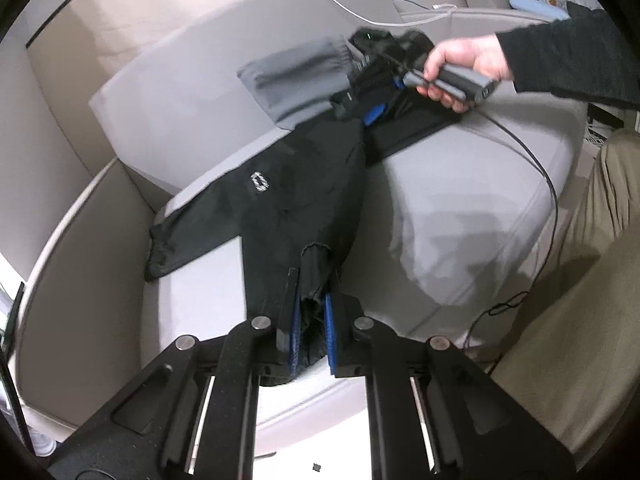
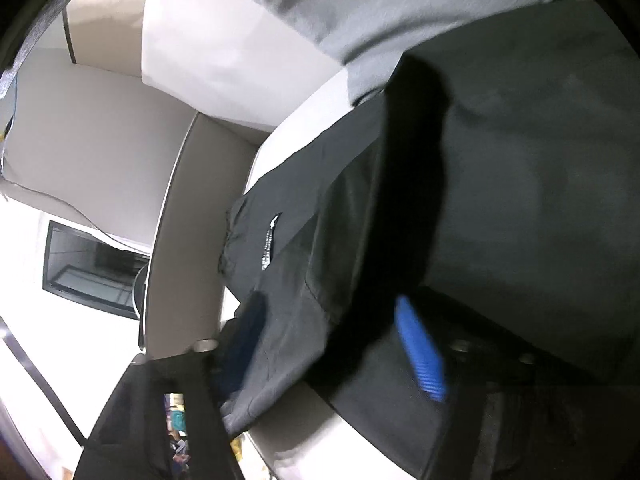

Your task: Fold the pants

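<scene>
Across a pale sofa cushion (image 1: 460, 208) the black pants (image 1: 296, 200) lie stretched, long axis running from 6 o'clock up toward 1 o'clock in the left wrist view. At the near end the left tongs (image 1: 312, 280) are pinched tight on a cuff. At the far end the right tongs (image 1: 370, 110), half-closed, straddle the cloth; whether they grip it I cannot tell.

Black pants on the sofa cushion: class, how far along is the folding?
Done: a grey garment lies folded behind. In hand: the left gripper, jaws shut, pinches the black pants at one end; the right gripper is at the far end. Left: the pants lie spread out, with no fold visible yet.
</scene>
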`<state>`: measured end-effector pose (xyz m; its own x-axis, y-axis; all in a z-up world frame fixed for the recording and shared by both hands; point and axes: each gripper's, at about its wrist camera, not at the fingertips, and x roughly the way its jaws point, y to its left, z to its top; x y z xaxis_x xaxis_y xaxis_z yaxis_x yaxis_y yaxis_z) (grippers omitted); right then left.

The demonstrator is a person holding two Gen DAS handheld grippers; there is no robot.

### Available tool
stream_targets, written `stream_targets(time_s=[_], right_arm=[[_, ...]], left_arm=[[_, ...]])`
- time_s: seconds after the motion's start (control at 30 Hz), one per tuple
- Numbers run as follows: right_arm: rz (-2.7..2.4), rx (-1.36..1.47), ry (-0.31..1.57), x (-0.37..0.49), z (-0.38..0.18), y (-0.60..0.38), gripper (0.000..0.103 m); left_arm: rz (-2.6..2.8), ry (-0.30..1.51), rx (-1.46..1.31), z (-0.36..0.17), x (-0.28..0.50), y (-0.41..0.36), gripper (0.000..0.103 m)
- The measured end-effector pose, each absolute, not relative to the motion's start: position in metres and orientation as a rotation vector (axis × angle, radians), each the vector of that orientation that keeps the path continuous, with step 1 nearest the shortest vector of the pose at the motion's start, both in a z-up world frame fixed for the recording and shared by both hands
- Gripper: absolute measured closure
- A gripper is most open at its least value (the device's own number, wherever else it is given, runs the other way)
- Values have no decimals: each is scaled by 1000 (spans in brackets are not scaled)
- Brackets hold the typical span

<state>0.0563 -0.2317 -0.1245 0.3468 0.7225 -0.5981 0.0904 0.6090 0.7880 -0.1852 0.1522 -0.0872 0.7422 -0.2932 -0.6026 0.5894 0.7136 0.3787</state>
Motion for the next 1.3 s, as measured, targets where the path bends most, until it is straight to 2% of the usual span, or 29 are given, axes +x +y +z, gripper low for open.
stream_targets(time_s=[0.03,0.07,0.1,0.17,0.27,0.53,0.73,0.93,1.3], right_arm=[[479,857,1169,60,-128,-228,69],[467,863,1163,63,-131,-226,80],[458,868,1155,64,-132,-226,86],[444,879,1117,64,-128,-226,91],[440,847,1055,62,-105,-223,93],[420,755,1043,94,-59,-203,97],[354,689,1082,128,-49,-191,97],[305,651,1123,157,-50,-180,97],[178,507,1173,194,-71,-175,97]], left_arm=[[-512,531,594,-83,-185,156,96],[-505,525,592,-79,-183,160,96],[-500,523,584,-75,-180,165,96],[-478,525,566,-66,-172,175,96],[-431,532,534,-48,-148,191,96],[-264,587,442,6,-36,224,97],[-161,674,461,10,53,229,97],[-105,739,507,-10,122,225,97],[-5,934,589,-96,202,224,97]])
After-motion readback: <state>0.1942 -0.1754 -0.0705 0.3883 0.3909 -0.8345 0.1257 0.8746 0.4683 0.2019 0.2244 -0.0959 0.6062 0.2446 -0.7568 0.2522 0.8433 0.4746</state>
